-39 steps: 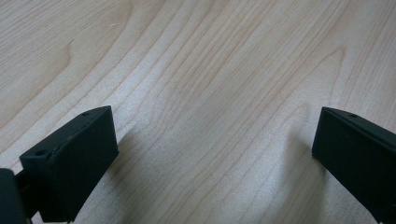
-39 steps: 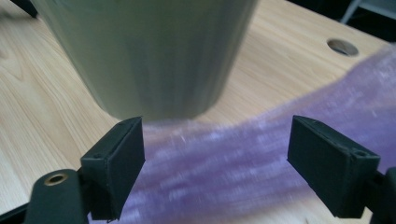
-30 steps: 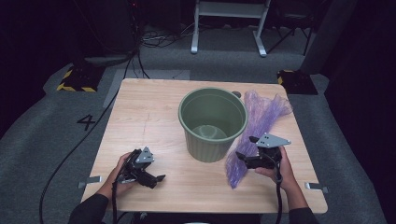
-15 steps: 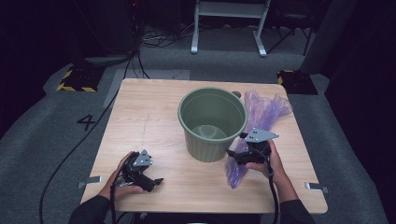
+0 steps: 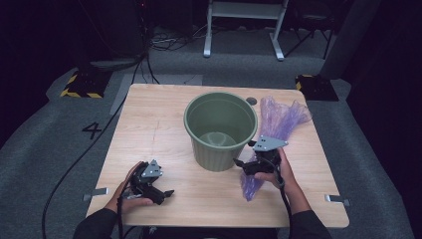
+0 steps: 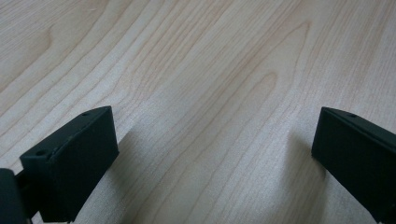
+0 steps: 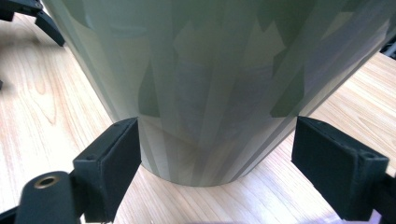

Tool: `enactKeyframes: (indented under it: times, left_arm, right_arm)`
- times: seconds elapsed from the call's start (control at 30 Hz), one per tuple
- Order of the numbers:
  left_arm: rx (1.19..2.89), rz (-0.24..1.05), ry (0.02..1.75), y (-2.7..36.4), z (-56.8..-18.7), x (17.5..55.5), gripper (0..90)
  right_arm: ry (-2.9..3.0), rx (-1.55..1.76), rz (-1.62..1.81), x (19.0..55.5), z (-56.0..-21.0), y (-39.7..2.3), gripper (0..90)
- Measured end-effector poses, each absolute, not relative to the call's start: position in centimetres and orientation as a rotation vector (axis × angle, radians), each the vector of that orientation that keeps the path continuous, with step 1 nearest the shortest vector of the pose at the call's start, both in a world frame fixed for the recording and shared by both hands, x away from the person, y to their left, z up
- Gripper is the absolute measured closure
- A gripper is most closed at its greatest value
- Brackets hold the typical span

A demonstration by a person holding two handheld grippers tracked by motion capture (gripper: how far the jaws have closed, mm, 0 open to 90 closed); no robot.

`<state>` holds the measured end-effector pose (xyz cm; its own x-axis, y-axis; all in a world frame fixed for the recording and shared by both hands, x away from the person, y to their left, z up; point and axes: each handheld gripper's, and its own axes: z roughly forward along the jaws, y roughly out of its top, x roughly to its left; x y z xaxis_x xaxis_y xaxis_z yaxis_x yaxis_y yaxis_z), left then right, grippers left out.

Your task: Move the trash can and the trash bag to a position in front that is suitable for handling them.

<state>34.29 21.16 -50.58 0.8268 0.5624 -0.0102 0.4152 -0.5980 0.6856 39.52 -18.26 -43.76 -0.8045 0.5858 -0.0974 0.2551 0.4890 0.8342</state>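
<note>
Big pale wooden bench [image 5: 149, 129], and standing at its middle, the green bucket [image 5: 221, 130], upright and empty, ribbed plastic that looks stiff and light. Right of it and touching its side lies the purple bag [image 5: 278, 124], thin crinkly film, limp and slippery by the look of it, likely to bunch; best pinched at a gathered edge rather than the flat sheet. The right gripper [image 5: 245, 166] sits over the bag's near end, jaws spread wide, pointing at the bucket's base with nothing in them. At near left, the left gripper [image 5: 160, 195] rests on bare wood, jaws wide apart, empty.
</note>
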Motion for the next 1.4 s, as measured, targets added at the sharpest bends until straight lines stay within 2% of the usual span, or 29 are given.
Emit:
enactKeyframes:
  times: [0.17,0.27,0.5,0.67,0.83,1.27,1.4]
  left_arm:
    - [2.297,0.265,0.709,21.2,-50.6,34.3,0.1]
    - [2.297,0.266,0.709,21.2,-50.6,34.3,0.2]
    - [2.295,0.264,0.710,21.2,-50.6,34.3,0.2]
    - [2.296,0.265,0.711,21.2,-50.6,34.3,0.2]
    - [2.294,0.266,0.711,21.2,-50.6,34.3,0.2]
    - [2.297,0.269,0.712,21.2,-50.6,34.3,0.0]
    - [2.298,0.271,0.713,21.2,-50.6,34.3,0.0]
  right_arm:
    - [2.381,0.657,1.243,39.4,-43.7,-17.1,16.2]
    - [2.371,0.639,1.262,39.1,-43.4,-17.1,20.0]
    - [2.288,0.683,1.182,37.9,-42.6,-21.1,23.6]
    - [2.290,0.793,1.149,37.0,-44.0,-24.6,33.8]
    - [2.338,0.838,1.146,36.2,-45.8,-25.8,44.7]
    - [2.546,0.685,1.157,35.2,-49.0,-23.1,69.5]
    - [2.554,0.671,1.181,35.3,-49.4,-22.2,72.6]
